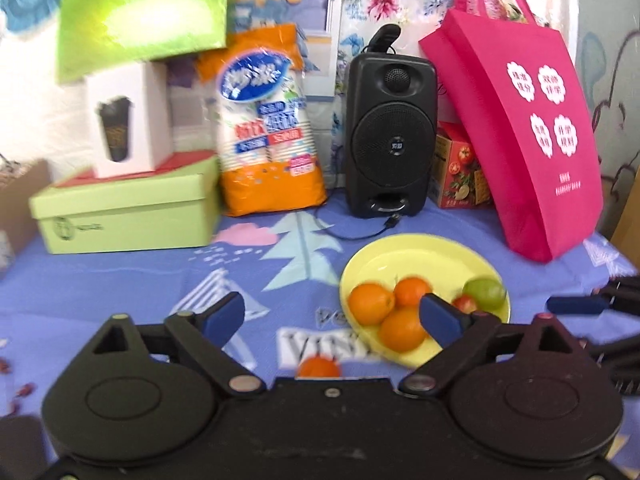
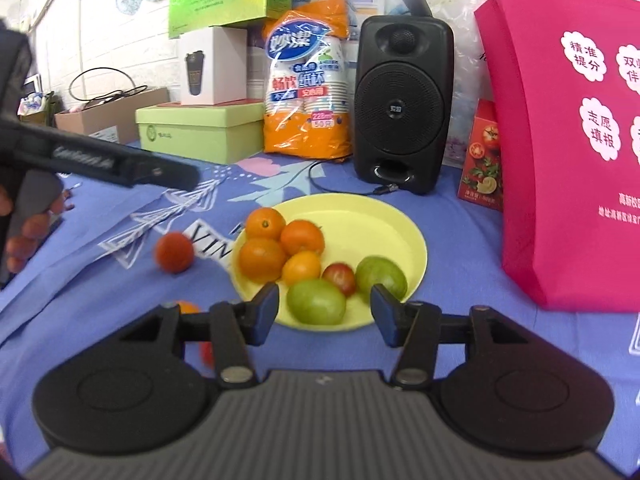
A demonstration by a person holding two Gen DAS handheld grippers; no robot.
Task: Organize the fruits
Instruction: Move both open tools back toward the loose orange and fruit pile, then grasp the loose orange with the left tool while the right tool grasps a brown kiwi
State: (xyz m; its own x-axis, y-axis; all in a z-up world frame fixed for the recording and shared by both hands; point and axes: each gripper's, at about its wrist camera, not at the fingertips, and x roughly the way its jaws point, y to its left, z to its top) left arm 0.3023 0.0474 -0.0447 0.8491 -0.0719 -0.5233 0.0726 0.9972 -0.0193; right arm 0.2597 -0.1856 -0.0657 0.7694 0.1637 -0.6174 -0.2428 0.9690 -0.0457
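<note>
A yellow plate [image 2: 360, 220] on the blue cloth holds three oranges [image 2: 262, 260], a small yellow-orange fruit [image 2: 302, 267], a small red fruit [image 2: 339, 278] and two green fruits. My right gripper [image 2: 325, 308] is open at the plate's near rim. One green fruit [image 2: 316, 302] sits between its pads, untouched. My left gripper [image 1: 332, 316] stands wide open left of the plate [image 1: 424, 256]. A loose orange fruit [image 1: 319, 367] lies on the cloth between its fingers, close to its body. A red-orange fruit [image 2: 175, 252] lies on the cloth left of the plate.
Behind the plate stand a black speaker [image 2: 402, 92] with its cable, an orange bag of paper cups [image 2: 306, 80], a green box [image 2: 200, 132] and a red carton [image 2: 482, 156]. A pink tote bag [image 2: 572, 140] stands close on the right. A hand [image 2: 24, 240] shows at left.
</note>
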